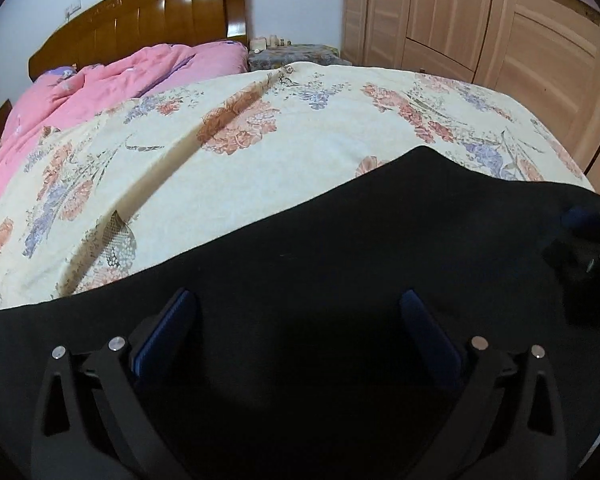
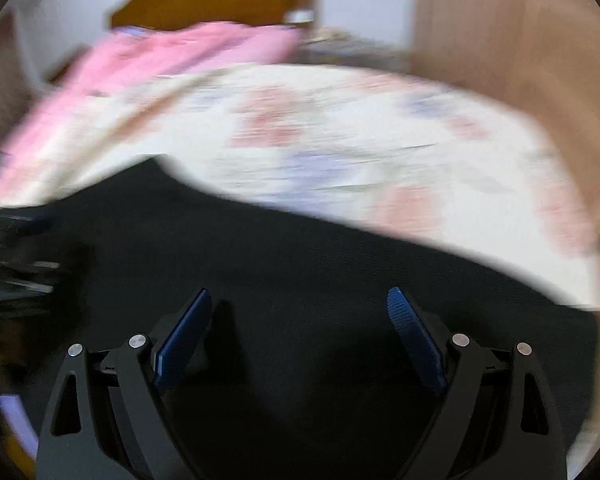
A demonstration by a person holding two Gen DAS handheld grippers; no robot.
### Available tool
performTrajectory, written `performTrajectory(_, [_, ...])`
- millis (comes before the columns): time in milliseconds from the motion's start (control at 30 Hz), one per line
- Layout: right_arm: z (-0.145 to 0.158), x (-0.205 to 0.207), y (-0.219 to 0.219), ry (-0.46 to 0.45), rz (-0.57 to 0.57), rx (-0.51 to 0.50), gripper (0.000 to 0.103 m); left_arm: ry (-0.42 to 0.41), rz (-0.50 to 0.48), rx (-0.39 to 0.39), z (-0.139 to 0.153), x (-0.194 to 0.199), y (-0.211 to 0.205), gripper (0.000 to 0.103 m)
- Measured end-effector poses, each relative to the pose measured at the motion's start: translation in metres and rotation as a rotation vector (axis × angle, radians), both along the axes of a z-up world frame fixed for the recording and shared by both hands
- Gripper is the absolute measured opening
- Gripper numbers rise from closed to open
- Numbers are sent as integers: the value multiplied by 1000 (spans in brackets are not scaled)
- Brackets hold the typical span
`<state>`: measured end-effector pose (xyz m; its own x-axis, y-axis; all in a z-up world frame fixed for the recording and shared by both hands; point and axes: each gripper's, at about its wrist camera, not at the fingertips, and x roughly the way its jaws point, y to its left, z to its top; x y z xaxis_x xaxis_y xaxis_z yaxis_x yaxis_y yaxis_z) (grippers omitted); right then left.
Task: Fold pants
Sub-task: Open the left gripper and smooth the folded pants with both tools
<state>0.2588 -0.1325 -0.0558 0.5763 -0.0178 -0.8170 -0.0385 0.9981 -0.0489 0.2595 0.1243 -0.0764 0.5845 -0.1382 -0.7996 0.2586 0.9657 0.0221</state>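
The left gripper (image 1: 298, 300) hangs over the black pants (image 1: 320, 248) with its two blue-padded fingers (image 1: 162, 336) spread wide apart and nothing between them; the dark cloth fills the whole space under and ahead of the fingertips. Beyond the far edge of the pants, further ahead of this claw, lies the cream floral bedspread (image 1: 260, 128), and past that, ahead and to its left, a bunched pink quilt (image 1: 100, 84) against the wooden headboard (image 1: 152, 20). Ahead and to its right stands a pale wooden wardrobe (image 1: 480, 20). At the far right of the left wrist view a dark, blue-tipped shape rests over the pants, probably the other gripper, though it is too blurred to be sure. The right gripper (image 2: 300, 300) likewise has its fingers (image 2: 414, 340) held wide apart, empty, with the pants (image 2: 300, 248) spread directly below and in front of them. Its view is smeared by motion blur, but the bedspread (image 2: 360, 140) shows ahead of it.
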Motion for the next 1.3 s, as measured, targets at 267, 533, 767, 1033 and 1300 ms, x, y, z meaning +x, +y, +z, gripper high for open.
performTrajectory(267, [-8,30,-69,34,-101,61,92,-1,3,-2,-1,1,0,102])
performTrajectory(533, [23,-10,-62,-56,-53,172,96,0,2,-7,0,2,2,102])
performTrajectory(767, [-14,-30,-39,22,26,88,98,-6,3,10,-1,2,1,102])
performTrajectory(1033, [0,-96,-40,-80,45,-31,98,-4,3,9,-2,3,2,102])
performTrajectory(1300, [-13,-137,-45,-116,123,-3,98,-5,3,9,-1,3,3,102])
